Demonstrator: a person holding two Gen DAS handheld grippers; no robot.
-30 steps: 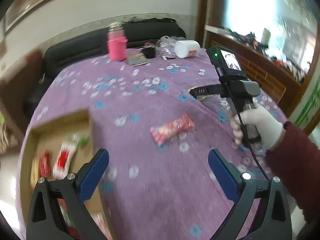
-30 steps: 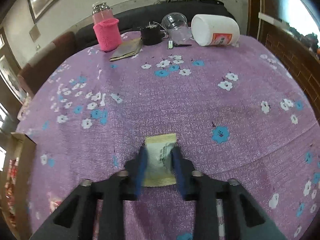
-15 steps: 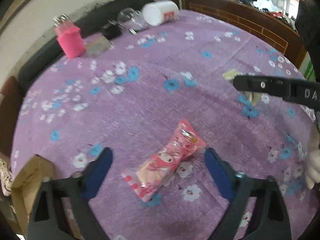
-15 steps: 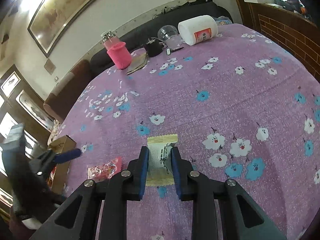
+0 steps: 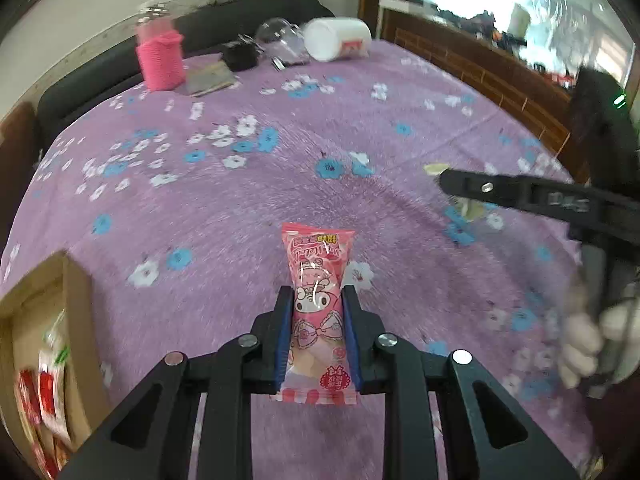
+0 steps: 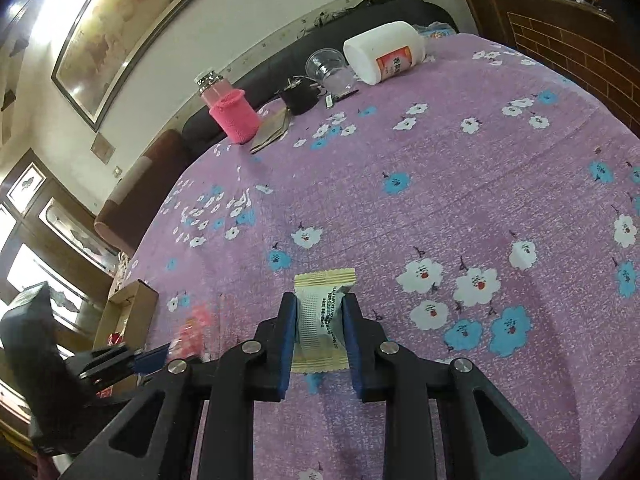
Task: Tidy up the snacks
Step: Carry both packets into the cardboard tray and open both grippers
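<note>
- Gripping a pink snack packet [image 5: 318,312], your left gripper [image 5: 317,334] has its jaws closed on the wrapper's sides above the purple flowered counter [image 5: 248,208].
- Your right gripper [image 6: 320,332] has its jaws pinched on a cream snack packet [image 6: 322,316], held over the same cloth.
- A cardboard box [image 5: 78,320] holding red-and-white packets sits at the counter's left edge, near your left gripper.

Window glare, blurred edges, strong fisheye bending.
</note>
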